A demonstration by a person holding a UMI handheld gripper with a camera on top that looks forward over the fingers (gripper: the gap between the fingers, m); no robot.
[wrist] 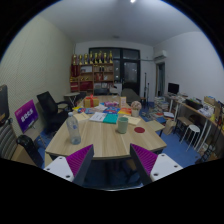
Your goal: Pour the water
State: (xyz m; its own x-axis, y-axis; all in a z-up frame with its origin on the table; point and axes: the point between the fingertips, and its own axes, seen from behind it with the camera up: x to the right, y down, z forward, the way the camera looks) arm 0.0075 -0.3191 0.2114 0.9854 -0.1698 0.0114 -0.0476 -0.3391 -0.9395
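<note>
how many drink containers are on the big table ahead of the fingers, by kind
Clear plastic water bottle: 1
Pale cylindrical cup: 1
Total: 2
Both stand on the light wooden table, well beyond the open gripper; its fingers hold nothing. The other small items on the table are too unclear to sort.

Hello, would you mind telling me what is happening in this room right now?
A person carries a handheld gripper towards a wooden table in an office, apparently to pour water. Its fingers are open and hold nothing. A clear bottle stands near the table's edge, with a cup further along, both well beyond the fingers. Papers and small items cover the rest, with black chairs alongside.
</note>
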